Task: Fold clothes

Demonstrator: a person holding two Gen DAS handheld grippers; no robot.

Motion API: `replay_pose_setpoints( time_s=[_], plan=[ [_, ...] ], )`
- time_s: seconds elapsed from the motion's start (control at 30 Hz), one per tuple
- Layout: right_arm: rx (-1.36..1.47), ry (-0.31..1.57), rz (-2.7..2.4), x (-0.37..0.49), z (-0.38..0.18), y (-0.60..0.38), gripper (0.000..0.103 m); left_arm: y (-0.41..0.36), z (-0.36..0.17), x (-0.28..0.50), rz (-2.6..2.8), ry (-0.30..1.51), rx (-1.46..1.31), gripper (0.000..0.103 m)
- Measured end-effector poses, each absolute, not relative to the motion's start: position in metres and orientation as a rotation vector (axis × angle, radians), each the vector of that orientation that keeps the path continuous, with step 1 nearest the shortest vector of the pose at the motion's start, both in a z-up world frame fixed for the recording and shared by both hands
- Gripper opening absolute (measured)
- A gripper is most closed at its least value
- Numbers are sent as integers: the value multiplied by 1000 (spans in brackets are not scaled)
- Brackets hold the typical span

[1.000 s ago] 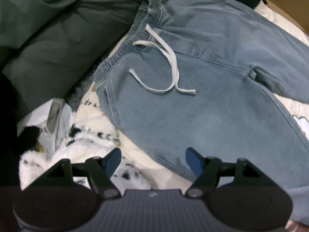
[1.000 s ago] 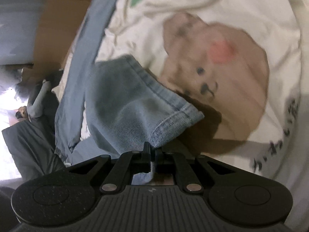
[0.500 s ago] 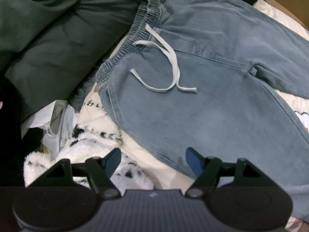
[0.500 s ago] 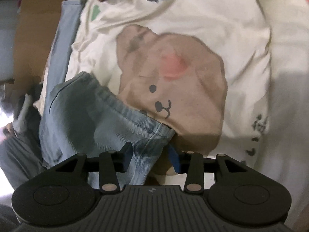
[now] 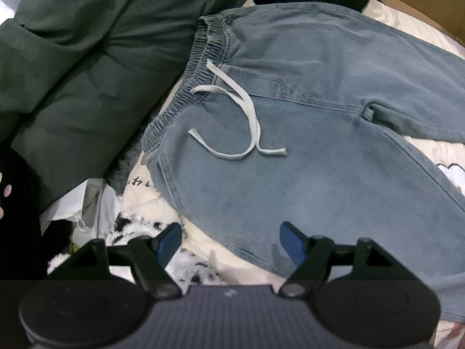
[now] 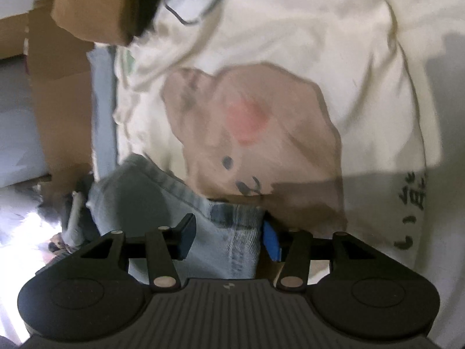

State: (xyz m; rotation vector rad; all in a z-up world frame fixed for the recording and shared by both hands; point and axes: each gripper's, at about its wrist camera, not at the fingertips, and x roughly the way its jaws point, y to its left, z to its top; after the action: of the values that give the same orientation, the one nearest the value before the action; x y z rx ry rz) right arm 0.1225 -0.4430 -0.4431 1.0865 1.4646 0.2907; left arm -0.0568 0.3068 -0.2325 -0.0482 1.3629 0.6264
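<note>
Light blue jeans point(image 5: 319, 122) lie flat on the bed, elastic waistband point(image 5: 200, 58) to the left and a white drawstring point(image 5: 250, 110) loose across the front. My left gripper point(image 5: 229, 229) hangs open just above the jeans' near side edge, holding nothing. In the right wrist view, one leg's cuff point(image 6: 162, 197) rests on the cream sheet. My right gripper point(image 6: 228, 226) is opening, with the cuff's hem lying loose between its blue pads point(image 6: 271, 241), which do not press on it.
A cream sheet with a brown bear print point(image 6: 255, 122) covers the bed. A dark green jacket point(image 5: 87, 58) lies left of the jeans, and a black-and-white fluffy garment point(image 5: 136, 221) lies below it. A cardboard box point(image 6: 93, 5) stands at the bed's far edge.
My right gripper was shut on the jeans cuff; it has sunk to the sheet and its jaws have parted, leaving the cuff lying there. The left gripper has hardly moved.
</note>
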Motion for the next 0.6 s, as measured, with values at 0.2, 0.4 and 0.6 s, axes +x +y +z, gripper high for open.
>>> replay_pose_setpoints(
  time_s=[0.2,0.4,0.6],
  plan=[
    [1151,1393,424,129,-432,-447,52,305,-235,-59,622,1375,-52,77],
    [1124,1393,539,137,-425,-440,53,304,-237,-63,625,1386,-55,77],
    [935,1503,546,154,-442,-419,52,305,-235,-65,628,1384,-55,77]
  ],
)
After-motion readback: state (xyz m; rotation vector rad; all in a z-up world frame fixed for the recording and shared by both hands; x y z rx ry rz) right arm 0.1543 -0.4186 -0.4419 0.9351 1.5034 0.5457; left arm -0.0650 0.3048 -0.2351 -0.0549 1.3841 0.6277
